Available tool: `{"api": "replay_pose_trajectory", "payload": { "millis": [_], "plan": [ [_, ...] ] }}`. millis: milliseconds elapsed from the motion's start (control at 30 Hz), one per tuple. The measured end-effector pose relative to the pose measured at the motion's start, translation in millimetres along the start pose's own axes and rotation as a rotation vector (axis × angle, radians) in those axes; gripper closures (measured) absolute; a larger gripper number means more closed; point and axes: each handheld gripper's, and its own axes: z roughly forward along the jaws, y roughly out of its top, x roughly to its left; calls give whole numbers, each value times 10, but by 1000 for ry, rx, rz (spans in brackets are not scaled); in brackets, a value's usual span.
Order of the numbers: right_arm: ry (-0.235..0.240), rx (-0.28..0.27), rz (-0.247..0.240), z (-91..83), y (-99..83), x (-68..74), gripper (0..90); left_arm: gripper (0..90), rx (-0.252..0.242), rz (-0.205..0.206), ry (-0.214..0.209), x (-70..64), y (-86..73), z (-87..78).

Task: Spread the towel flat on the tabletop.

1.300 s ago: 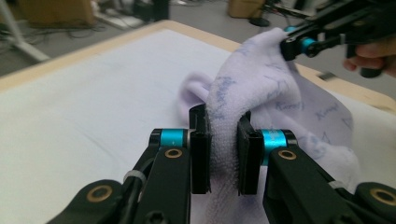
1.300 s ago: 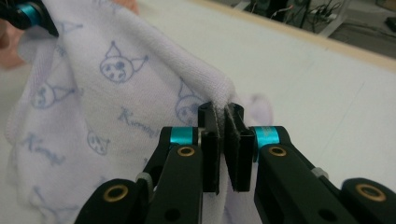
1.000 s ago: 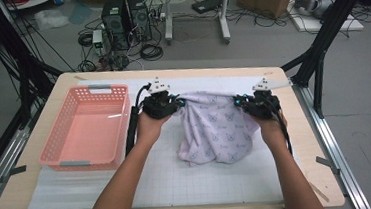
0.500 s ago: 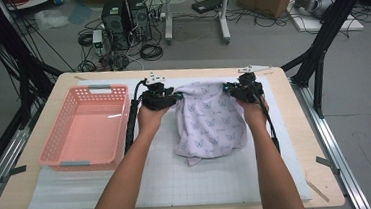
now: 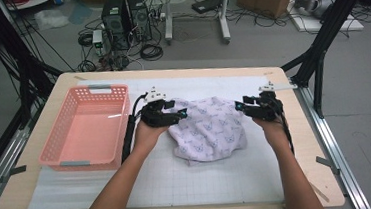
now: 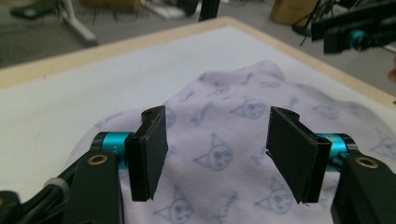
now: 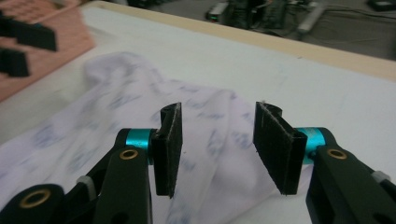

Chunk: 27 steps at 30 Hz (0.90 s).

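A pale lilac cloth (image 5: 210, 129) printed with small blue figures lies crumpled on the white mat (image 5: 199, 176) in the middle of the table. My left gripper (image 5: 180, 114) sits at the cloth's left edge, open, with the cloth (image 6: 219, 140) lying under and beyond its jaws and nothing pinched between them. At the cloth's right edge my right gripper (image 5: 240, 106) is open too, and the cloth (image 7: 140, 93) spreads ahead of it with a fold below the gap. Each gripper view shows the other gripper farther off.
A pink plastic basket (image 5: 61, 149) stands empty on the left part of the table. The table's wooden edge (image 5: 171, 70) runs along the far side. Beyond it, computers, cables and boxes sit on the floor. Black frame struts rise at both sides.
Both grippers have let go of the cloth, which has dropped from hanging between them to lying crumpled on the mat. The hands have drawn slightly apart and towards me.
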Motion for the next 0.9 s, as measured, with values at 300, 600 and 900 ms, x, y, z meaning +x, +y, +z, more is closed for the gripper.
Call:
{"api": "replay_pose_trajectory", "payload": {
  "millis": [300, 600, 900],
  "plan": [
    [-4, 39, -98, -439, -557, 121, 422, 360, 30, 50, -42, -319, -321, -121],
    [47, 142, -163, -409, -1031, 313, 395, 340, 100, 60, -64, -455, -744, -292],
    [8, 191, -214, -238, -1041, 399, 466, 329, 205, 63, -63, -503, -887, -249]
  ]
}}
